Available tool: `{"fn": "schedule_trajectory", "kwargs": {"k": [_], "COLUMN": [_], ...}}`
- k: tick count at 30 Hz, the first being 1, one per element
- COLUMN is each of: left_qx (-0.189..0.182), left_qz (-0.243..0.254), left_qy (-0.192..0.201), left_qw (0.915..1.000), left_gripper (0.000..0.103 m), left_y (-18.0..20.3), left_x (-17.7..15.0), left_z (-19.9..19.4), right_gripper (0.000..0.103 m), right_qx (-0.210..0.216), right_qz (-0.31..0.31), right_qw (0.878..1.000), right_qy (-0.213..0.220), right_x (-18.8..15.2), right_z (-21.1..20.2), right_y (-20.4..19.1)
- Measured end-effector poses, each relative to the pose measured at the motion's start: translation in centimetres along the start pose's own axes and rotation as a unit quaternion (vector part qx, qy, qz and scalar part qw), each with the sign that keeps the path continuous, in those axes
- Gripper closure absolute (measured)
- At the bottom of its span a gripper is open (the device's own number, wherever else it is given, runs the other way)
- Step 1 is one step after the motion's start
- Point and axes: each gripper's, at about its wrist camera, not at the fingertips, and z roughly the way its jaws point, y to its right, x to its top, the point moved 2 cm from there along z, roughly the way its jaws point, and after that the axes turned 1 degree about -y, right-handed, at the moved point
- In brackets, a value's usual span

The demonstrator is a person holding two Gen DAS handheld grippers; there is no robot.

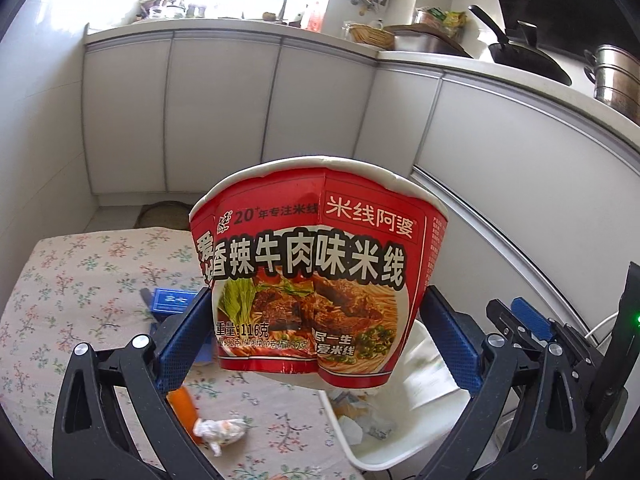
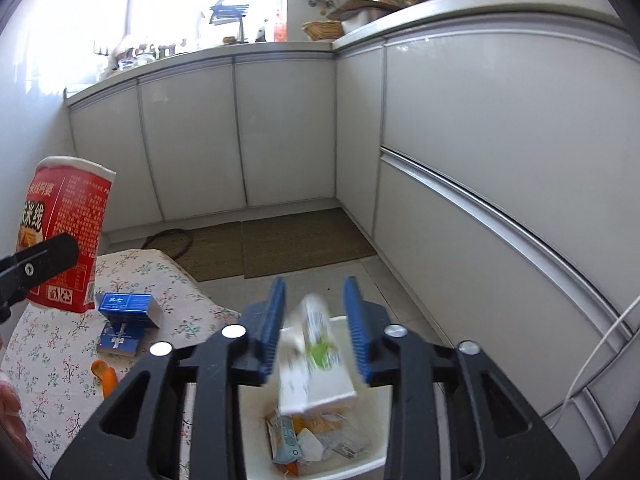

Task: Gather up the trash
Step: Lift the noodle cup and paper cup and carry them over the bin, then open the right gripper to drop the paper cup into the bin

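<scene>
My left gripper [image 1: 316,320] is shut on a red instant rice-noodle cup [image 1: 316,272], squeezing its dented sides and holding it upright in the air above the floral table [image 1: 80,280]. The cup also shows in the right wrist view [image 2: 68,232]. My right gripper [image 2: 316,312] is open above the white trash bin [image 2: 372,460]. A white and green carton [image 2: 316,360], motion-blurred, is between and below its fingers, over the bin. The bin holds several wrappers [image 2: 312,444].
On the floral tablecloth [image 2: 60,360] lie a blue box [image 2: 126,312], an orange piece [image 2: 106,376] and a crumpled wrapper [image 1: 218,432]. White kitchen cabinets [image 2: 280,128] surround the floor; brown mats [image 2: 300,240] lie ahead. A white cable [image 2: 600,344] hangs at right.
</scene>
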Motion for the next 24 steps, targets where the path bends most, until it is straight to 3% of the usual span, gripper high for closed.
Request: {"fn": "schedule_trajectory", "kwargs": {"k": [4, 15, 24], "left_qx": [-0.013, -0.052, -0.067], "left_qz": [0.001, 0.003, 0.015], "left_qy": [-0.013, -0.050, -0.084], "left_qw": [0.9998, 0.9974, 0.9941], "left_gripper": [0.007, 0.006, 0.006], "left_y": [1.4, 6.3, 9.1], "left_x": [-0.7, -1.9, -2.9], "left_z": [1.1, 4.3, 6.8], "right_gripper": [0.053, 0.021, 0.012], "right_qx": [-0.020, -0.105, -0.155], "right_qz": [0.017, 0.045, 0.076], "right_qw": [1.000, 0.993, 0.984], "right_qy": [0.000, 0.034, 0.044], "right_x": [-0.2, -0.8, -1.2], "right_z": [-0.1, -1.5, -2.2], "right_y": [1.9, 6.5, 10.2]}}
